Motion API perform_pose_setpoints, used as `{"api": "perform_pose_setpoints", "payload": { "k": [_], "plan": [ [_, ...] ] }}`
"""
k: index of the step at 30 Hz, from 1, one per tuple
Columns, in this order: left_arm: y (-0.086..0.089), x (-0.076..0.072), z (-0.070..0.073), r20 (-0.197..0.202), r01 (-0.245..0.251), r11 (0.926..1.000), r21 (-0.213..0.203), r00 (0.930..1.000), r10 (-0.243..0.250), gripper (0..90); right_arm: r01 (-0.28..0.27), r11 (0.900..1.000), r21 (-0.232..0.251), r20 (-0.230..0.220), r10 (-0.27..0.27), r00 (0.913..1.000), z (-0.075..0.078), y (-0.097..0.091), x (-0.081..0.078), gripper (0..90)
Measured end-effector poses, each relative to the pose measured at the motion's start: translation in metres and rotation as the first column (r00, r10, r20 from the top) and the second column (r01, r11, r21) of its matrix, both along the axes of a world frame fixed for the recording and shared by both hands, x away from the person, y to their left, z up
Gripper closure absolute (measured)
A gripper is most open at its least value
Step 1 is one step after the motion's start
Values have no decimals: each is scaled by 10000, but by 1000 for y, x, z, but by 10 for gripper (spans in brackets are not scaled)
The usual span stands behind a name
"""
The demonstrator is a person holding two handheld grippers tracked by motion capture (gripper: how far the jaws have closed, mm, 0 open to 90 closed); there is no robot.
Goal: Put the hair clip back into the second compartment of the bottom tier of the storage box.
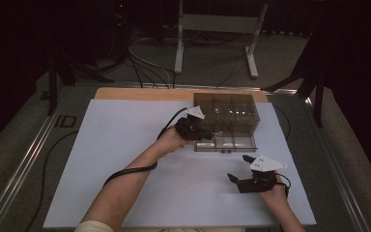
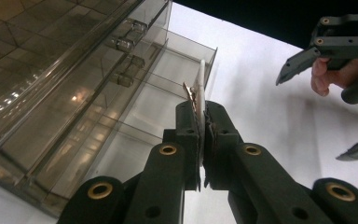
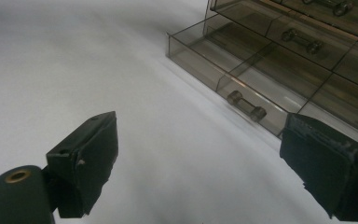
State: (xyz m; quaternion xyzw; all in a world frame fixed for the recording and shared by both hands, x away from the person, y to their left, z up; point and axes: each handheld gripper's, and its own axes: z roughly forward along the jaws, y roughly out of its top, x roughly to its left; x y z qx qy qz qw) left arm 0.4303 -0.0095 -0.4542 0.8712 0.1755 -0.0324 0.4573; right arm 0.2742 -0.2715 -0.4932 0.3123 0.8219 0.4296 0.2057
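Left tongs [image 2: 200, 140] pinch a thin white card [image 2: 199, 100] above the pulled-out drawer [image 3: 223, 70]; dropping it in remains. Right tongs [image 3: 200, 163] gape wide, empty.

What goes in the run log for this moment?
left hand-held gripper: shut on thin white card | over open bottom drawer | right hand-held gripper: open, on mat

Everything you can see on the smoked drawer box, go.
The drawer box is a smoky, see-through cabinet that looks like plastic, standing upright near the far edge of the white board. It holds several rows of drawers with small clear bar handles. The bottom drawer is pulled out toward the person and split into compartments by clear partitions. The left hand-held gripper, shut on a thin white card-like piece, hangs over that open drawer; whether it touches the box is unclear.
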Motion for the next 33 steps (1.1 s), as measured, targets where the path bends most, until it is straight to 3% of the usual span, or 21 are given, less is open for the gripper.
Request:
{"api": "perform_pose_setpoints", "payload": {
  "k": [17,33],
  "plan": [
    [-34,8,-3,-6,-241,9997,93,9997,241,860,-2,10000,-52,74,2,10000,1,0,0,116],
    [-51,12,-21,-148,-570,9960,691,9982,582,859,-2,10000,7,105,2,9999,2,-2,0,117]
  ]
}}
